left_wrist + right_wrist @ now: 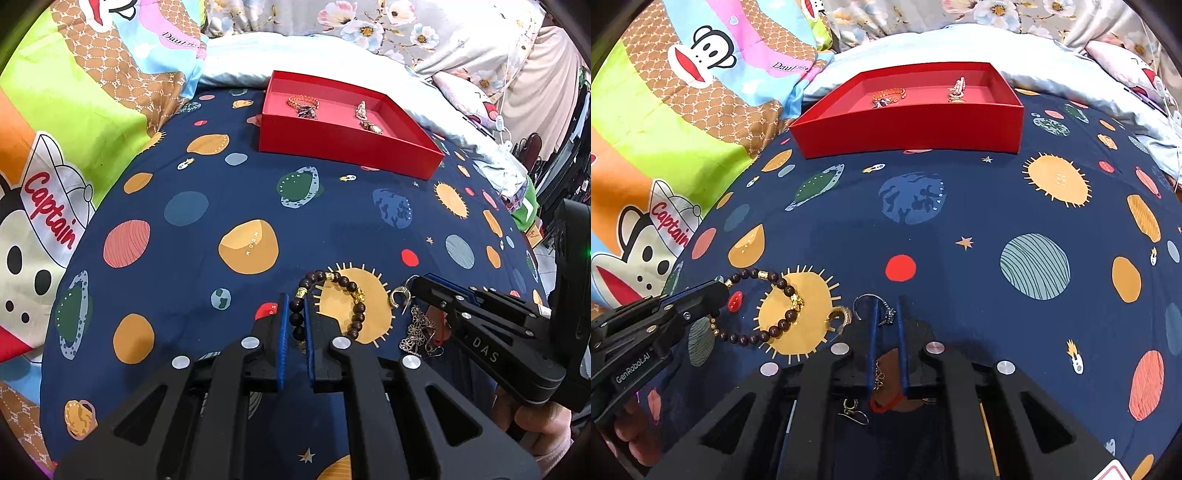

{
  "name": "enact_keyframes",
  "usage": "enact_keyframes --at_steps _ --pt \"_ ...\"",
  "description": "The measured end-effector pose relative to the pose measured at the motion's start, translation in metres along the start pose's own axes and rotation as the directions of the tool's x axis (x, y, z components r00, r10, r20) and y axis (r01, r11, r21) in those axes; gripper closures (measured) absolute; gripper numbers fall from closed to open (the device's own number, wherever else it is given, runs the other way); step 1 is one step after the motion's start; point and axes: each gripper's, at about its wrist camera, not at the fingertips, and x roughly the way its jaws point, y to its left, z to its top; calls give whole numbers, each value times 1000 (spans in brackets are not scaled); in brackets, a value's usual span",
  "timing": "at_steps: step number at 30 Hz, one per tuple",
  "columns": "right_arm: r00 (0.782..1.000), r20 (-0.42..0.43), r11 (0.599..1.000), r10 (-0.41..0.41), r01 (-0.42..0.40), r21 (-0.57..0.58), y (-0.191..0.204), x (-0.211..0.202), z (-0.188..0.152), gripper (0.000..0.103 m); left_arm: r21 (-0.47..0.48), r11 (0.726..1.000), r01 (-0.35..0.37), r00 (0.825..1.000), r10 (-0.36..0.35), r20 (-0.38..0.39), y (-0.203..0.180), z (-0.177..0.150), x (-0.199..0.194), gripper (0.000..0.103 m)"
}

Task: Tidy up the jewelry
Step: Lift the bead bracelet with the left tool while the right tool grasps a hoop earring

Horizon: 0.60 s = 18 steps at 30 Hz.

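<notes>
I am working over the bed, on its navy planet-print bedsheet [923, 229], with the red box [343, 144] sitting at the far side and already holding two pieces, an orange bracelet [301, 101] toward its left and a pale beaded piece [364, 114] toward its right. The step in hand, as I judge it, is picking up the loose pieces at the near edge to carry them to that box. My left tool [294, 321] has its blue pads closed on the dark bead bracelet [332, 295], which lies on the sheet over a yellow sun print. My right tool [886, 325] straddles a small tangle of silver chain and rings [882, 314]; its pads stand narrowly apart, and I cannot tell whether they actually pinch anything. Next I expect to lift the bracelet cleanly, without dragging the sheet, and set it in a bare part of the box.
</notes>
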Motion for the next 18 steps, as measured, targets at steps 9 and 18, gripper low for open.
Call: enact_keyframes --at_steps 9,18 --pt "1000 29 999 -10 9 32 -11 -13 0 98 2 1000 17 1000 -18 13 -2 2 -5 96" --pt "995 101 999 -7 3 40 -16 -44 7 98 25 998 51 997 -52 62 -13 13 -30 96"
